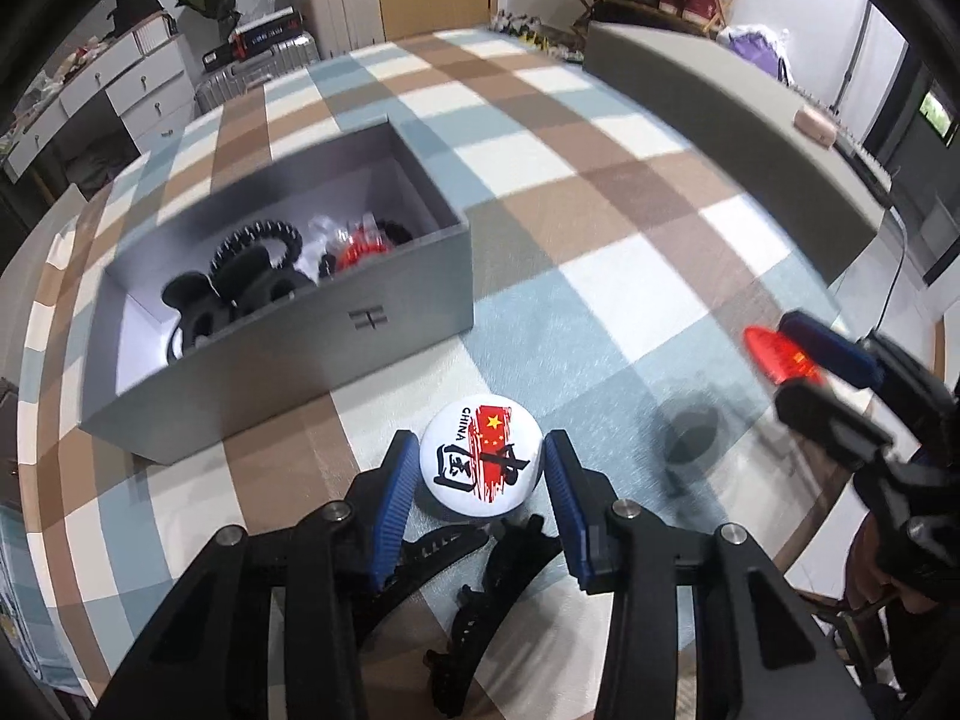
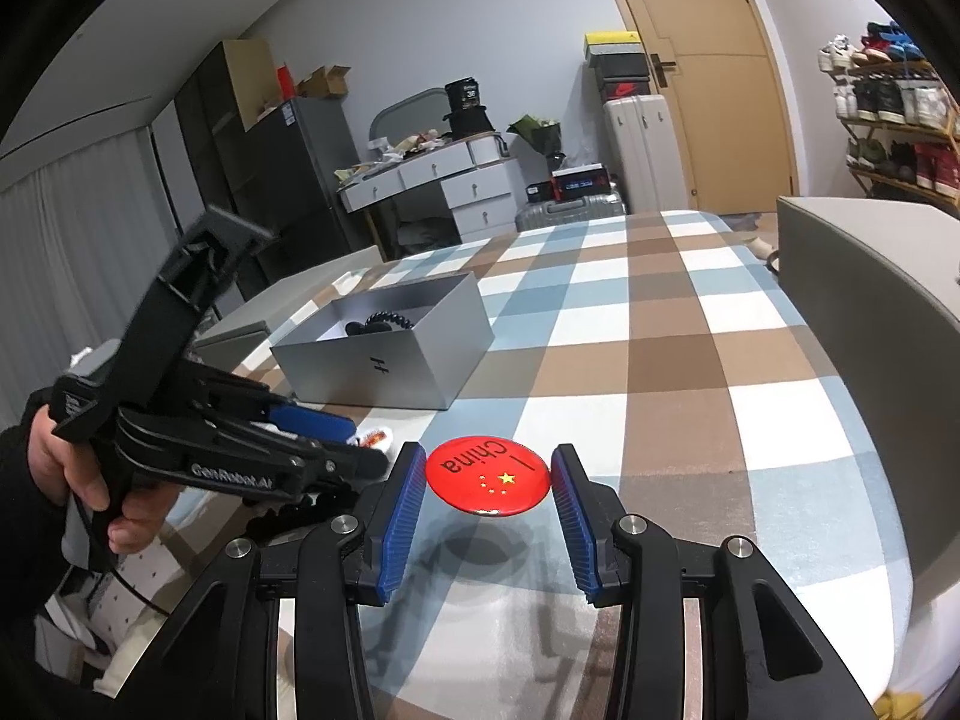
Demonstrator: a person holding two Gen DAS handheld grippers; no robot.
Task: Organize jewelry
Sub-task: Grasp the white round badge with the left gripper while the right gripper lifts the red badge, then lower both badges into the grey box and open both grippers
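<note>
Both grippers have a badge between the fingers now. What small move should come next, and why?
Probably lift the left gripper a little. Its pads sit against both sides of the white badge, which appears to rest on the tablecloth. The open grey box stands just behind, and the right gripper already holds the red badge raised.

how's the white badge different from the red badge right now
The white badge has a white face with black brush characters and a red flag; the red badge is all red with "China" and yellow stars. The white one sits on the checked tablecloth between the left tool's pads; the red one is held in the air by the right tool. Both are round.
</note>
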